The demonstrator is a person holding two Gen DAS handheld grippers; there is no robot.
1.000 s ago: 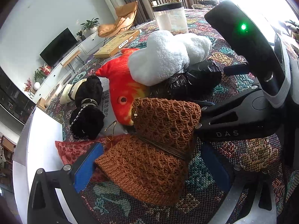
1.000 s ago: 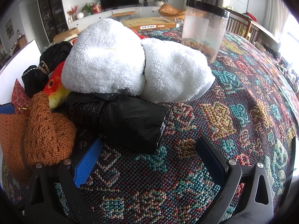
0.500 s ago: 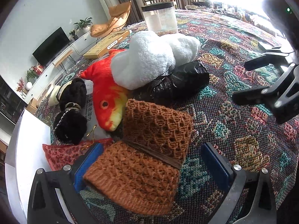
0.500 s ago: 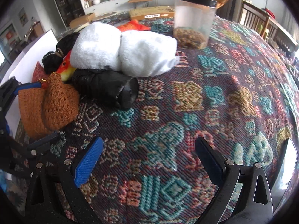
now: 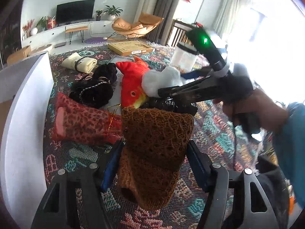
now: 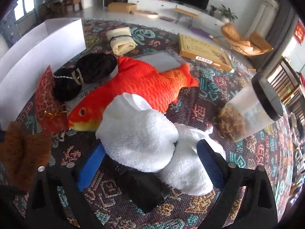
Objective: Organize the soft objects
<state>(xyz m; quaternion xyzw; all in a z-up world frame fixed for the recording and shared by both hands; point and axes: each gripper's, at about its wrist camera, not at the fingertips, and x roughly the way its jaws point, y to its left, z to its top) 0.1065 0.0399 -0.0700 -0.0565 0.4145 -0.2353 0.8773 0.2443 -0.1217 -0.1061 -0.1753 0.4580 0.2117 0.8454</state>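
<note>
My left gripper [image 5: 154, 164] is shut on a brown knitted hat [image 5: 155, 147] and holds it above the patterned cloth. My right gripper [image 6: 150, 164] is open, its jaws on either side of a white fluffy towel [image 6: 141, 137] that lies on a black bag [image 6: 144, 189]. It shows in the left wrist view [image 5: 169, 92], reaching over the pile. A red plush fish [image 6: 137, 87] lies behind the towel. A black furry hat [image 6: 85, 74] and a red leopard-print pouch [image 5: 83, 122] lie to the left.
A white box wall [image 5: 24, 118] stands along the left. A clear lidded jar [image 6: 253, 112] stands at the right. A rolled cream cloth [image 6: 122, 42] and a flat cardboard box [image 6: 204, 51] lie further back on the patterned tablecloth [image 6: 257, 152].
My left gripper closed on the brown hat and lifted it. My right gripper swung back over the pile and now straddles the white towel.
</note>
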